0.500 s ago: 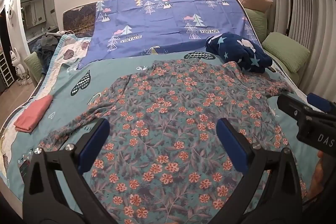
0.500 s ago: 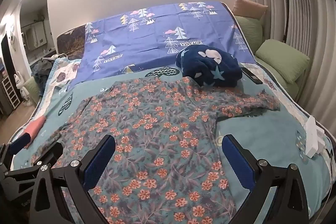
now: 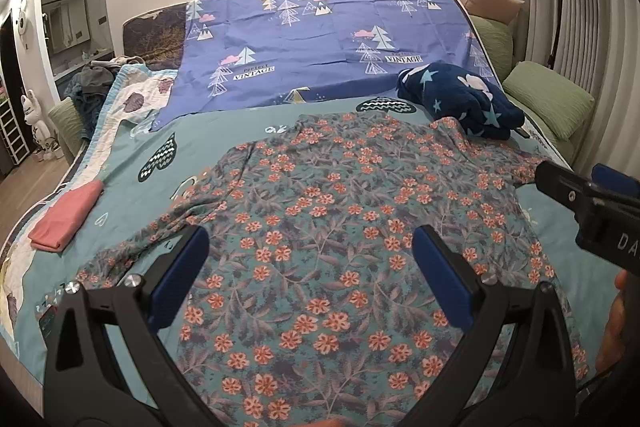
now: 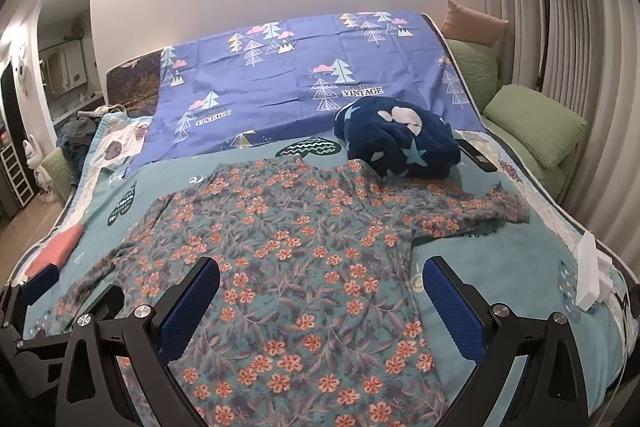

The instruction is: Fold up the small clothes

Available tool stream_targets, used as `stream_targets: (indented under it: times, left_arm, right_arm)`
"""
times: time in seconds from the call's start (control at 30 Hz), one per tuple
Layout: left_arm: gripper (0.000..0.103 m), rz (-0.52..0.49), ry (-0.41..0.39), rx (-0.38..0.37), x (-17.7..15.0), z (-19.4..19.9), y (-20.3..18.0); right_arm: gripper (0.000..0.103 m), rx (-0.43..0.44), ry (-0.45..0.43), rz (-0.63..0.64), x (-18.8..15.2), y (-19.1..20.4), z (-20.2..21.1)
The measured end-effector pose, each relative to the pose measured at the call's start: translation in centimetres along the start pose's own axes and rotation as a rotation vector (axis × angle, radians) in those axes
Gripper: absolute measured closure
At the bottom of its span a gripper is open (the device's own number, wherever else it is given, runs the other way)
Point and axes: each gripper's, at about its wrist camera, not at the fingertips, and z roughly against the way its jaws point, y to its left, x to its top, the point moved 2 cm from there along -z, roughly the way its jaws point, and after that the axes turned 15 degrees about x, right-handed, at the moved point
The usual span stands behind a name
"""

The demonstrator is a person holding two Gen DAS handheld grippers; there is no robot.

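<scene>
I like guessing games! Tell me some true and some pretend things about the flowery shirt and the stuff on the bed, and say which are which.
1. The floral long-sleeved shirt lies spread flat on the teal bedsheet. True.
2. The left gripper pinches the shirt. False: its jaws stand open above it.
3. A folded pink cloth lies left of the shirt. True.
4. The navy star-patterned fleece blanket is neatly folded. False: it is bunched up.
5. The right gripper is open. True.

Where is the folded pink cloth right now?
The pink cloth lies at the bed's left edge in both wrist views, on the teal cover just left of the floral top's left sleeve, apart from it.
</scene>
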Motion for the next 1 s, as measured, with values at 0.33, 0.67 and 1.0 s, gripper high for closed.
stream_targets:
  times: [0.33,0.67,1.0]
  left_arm:
    - [0.002,-0.02,0.007,0.016,0.1,-0.4,0.4]
    - [0.002,0.028,-0.016,-0.005,0.2,-0.1,0.9]
    - [0.002,0.056,0.016,0.028,0.3,-1.3,1.7]
  right_arm:
    - [0.0,0.0,0.005,0.02,0.4,0.9,-0.5]
    - [0.0,0.007,0.011,0.015,0.6,1.4,-1.0]
    - [0.0,0.005,0.021,0.035,0.9,2.1,-1.7]
